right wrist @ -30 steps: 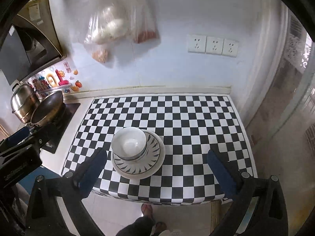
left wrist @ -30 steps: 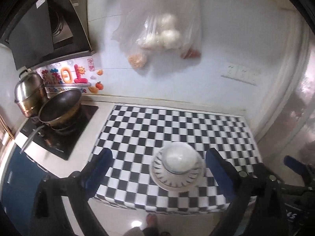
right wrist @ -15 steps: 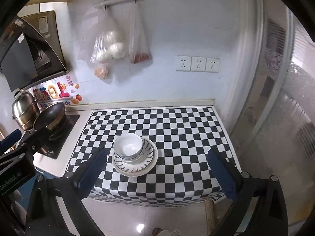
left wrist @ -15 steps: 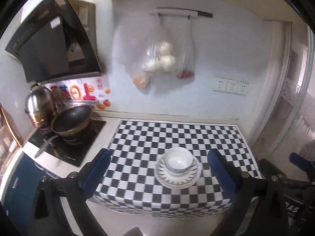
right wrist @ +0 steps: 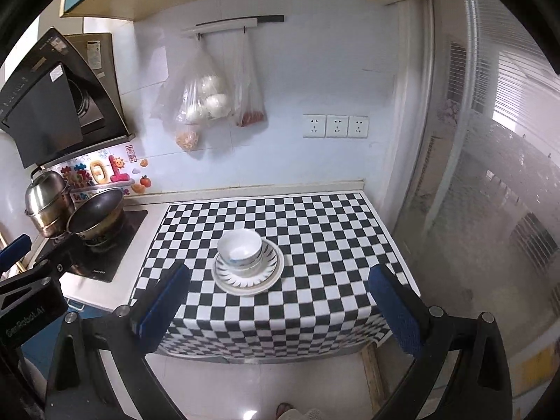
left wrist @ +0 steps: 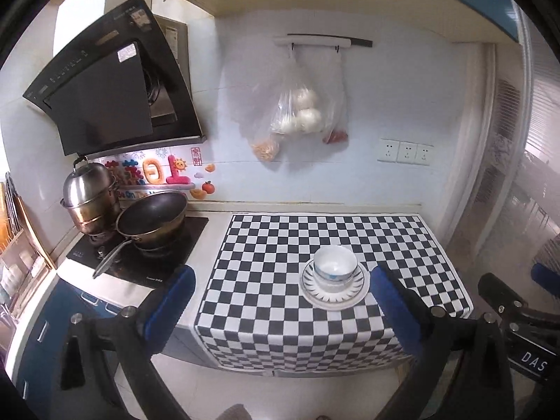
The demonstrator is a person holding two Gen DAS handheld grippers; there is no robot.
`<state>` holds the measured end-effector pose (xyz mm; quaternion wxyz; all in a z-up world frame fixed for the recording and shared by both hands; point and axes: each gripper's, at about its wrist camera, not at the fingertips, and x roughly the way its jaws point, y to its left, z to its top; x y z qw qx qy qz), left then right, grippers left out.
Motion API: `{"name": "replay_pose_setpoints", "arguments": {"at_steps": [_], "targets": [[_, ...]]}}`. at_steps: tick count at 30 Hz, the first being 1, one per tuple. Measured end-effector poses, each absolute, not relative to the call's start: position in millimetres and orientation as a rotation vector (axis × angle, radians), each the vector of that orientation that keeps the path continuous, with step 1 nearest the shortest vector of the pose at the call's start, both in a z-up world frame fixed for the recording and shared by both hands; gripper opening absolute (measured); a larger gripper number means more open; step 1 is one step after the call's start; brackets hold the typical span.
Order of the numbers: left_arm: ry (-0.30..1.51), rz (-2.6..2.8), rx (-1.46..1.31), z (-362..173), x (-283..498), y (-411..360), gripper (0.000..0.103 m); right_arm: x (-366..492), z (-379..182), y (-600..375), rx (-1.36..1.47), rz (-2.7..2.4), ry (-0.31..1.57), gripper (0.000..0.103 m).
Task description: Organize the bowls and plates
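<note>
A white bowl (left wrist: 334, 266) (right wrist: 240, 250) stands upright in a white plate with a dark striped rim (left wrist: 336, 299) (right wrist: 249, 285), near the front of a black-and-white checkered cloth (left wrist: 273, 262) (right wrist: 315, 231). My left gripper (left wrist: 280, 301) is open and empty, held back from the counter's front edge, with the stack between and beyond its blue pads. My right gripper (right wrist: 278, 306) is open and empty too, also off the counter and well short of the stack. Each gripper shows at the edge of the other's view.
Left of the cloth, a dark frying pan (left wrist: 152, 215) (right wrist: 96, 213) and a steel pot (left wrist: 91, 196) (right wrist: 47, 199) sit on a cooktop (left wrist: 140, 255) under a black range hood (left wrist: 108, 80). Food bags (left wrist: 297, 112) (right wrist: 206, 105) hang on the wall. A glass partition (right wrist: 490, 210) closes the right.
Both grippers have pulled back and up from the counter, so the bowl-and-plate stack looks smaller and farther away. The stack has not moved.
</note>
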<state>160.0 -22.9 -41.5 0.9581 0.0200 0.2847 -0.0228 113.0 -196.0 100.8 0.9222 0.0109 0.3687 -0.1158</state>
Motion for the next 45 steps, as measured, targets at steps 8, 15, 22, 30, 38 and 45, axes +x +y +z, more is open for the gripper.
{"name": "replay_pose_setpoints", "arguments": {"at_steps": [8, 15, 22, 30, 38, 45], "targets": [[0.561, -0.073, 0.059, -37, 106, -2, 0.102, 51, 113, -167, 0.021, -0.261, 0.741, 0.103], [0.579, -0.090, 0.065, -37, 73, 7, 0.102, 11, 122, -151, 0.009, -0.269, 0.731, 0.103], [0.575, -0.093, 0.055, -33, 52, 8, 0.102, -19, 132, -147, -0.004, -0.268, 0.718, 0.103], [0.570, -0.091, 0.059, -29, 39, -1, 0.102, -34, 145, -162, 0.000, -0.276, 0.701, 0.103], [0.556, -0.069, 0.047, -26, 32, -1, 0.102, -37, 150, -175, 0.002, -0.281, 0.702, 0.103], [0.558, -0.055, 0.053, -27, 28, -3, 0.102, -38, 150, -179, 0.004, -0.275, 0.707, 0.103]]}}
